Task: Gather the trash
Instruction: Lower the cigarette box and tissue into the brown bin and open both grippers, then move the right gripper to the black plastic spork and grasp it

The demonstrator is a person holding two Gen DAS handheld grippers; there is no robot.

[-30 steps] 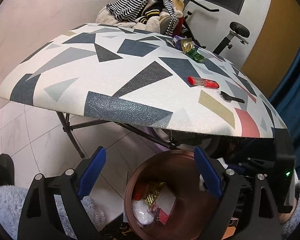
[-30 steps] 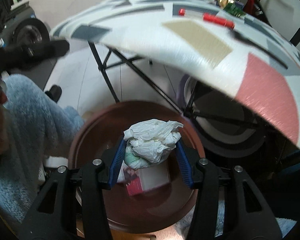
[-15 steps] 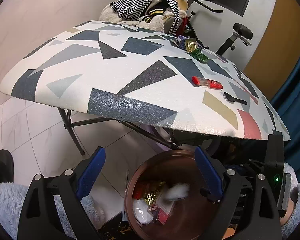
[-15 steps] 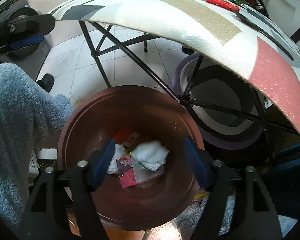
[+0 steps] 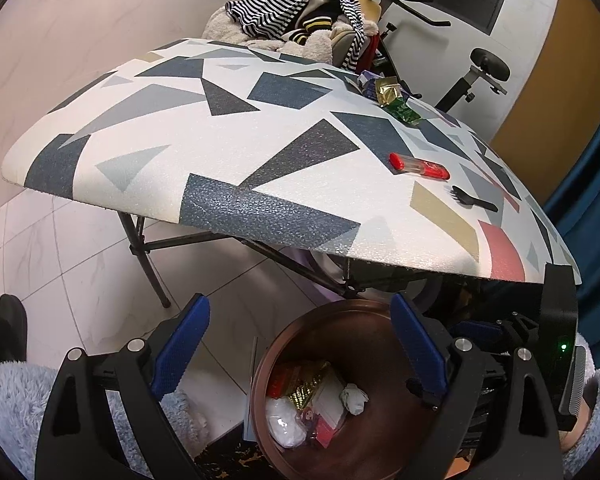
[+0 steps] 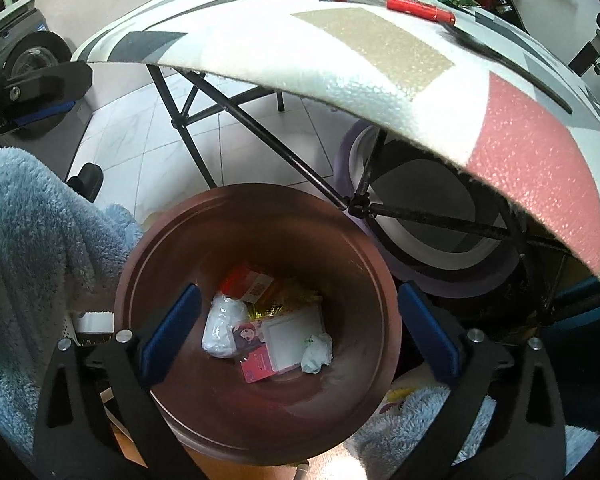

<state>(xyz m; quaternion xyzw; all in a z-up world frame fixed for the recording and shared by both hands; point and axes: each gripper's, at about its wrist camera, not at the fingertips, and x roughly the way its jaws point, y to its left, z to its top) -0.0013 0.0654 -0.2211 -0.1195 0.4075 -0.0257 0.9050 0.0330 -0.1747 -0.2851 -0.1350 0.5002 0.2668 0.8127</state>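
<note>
A brown round bin (image 6: 140, 276) stands on the floor under the table edge, holding wrappers, a pink card and a crumpled white tissue (image 6: 317, 353). My right gripper (image 6: 296, 332) hangs over the bin mouth with its jaws opening wide and nothing between them. My left gripper (image 5: 300, 344) is open and empty beside the bin (image 5: 364, 312), where the tissue (image 5: 354, 394) shows too. On the patterned table (image 5: 172, 184) lie a red tube (image 5: 419, 166), a black fork (image 5: 474, 200) and foil wrappers (image 5: 396, 100).
Black folding legs (image 6: 260, 128) cross under the table near the bin. A pile of clothes (image 5: 296, 16) and an exercise bike (image 5: 484, 76) stand beyond the table. Fluffy blue sleeves (image 6: 40, 240) flank the bin. Tiled floor (image 5: 60, 256) lies to the left.
My right gripper held the crumpled tissue over the bin, then opened; the tissue dropped and now lies in the bin. The left gripper stayed put.
</note>
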